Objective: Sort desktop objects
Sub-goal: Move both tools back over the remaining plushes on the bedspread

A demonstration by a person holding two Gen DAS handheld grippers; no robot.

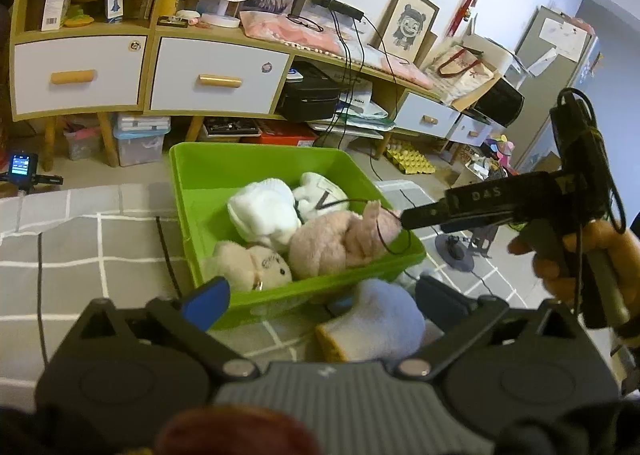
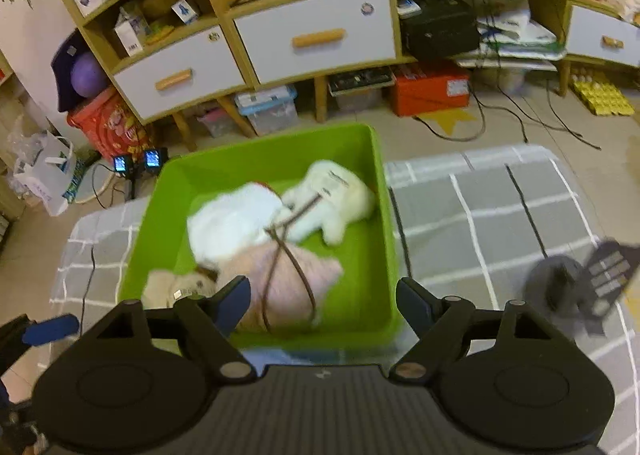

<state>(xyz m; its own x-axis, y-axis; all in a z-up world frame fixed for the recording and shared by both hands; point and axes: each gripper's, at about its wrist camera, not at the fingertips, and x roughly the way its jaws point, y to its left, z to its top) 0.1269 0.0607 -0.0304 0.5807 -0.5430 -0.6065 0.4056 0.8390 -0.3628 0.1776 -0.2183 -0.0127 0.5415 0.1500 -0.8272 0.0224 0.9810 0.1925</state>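
A green bin (image 1: 188, 191) (image 2: 380, 223) stands on the grey checked cloth and holds white, pink and beige plush toys (image 1: 320, 243) (image 2: 280, 279). My left gripper (image 1: 320, 295) is open just in front of the bin. A light blue plush toy (image 1: 380, 319) lies on the cloth between its fingers, nearer the right one. My right gripper (image 2: 322, 303) is open and empty, hovering over the bin's near edge. It also shows in the left wrist view (image 1: 416, 217), above the pink toy.
A black cable (image 1: 166, 251) runs along the bin's left side. A grey round object and a dark remote-like item (image 2: 600, 279) lie on the cloth to the right. A wooden cabinet (image 2: 316, 39) with white drawers stands beyond the table.
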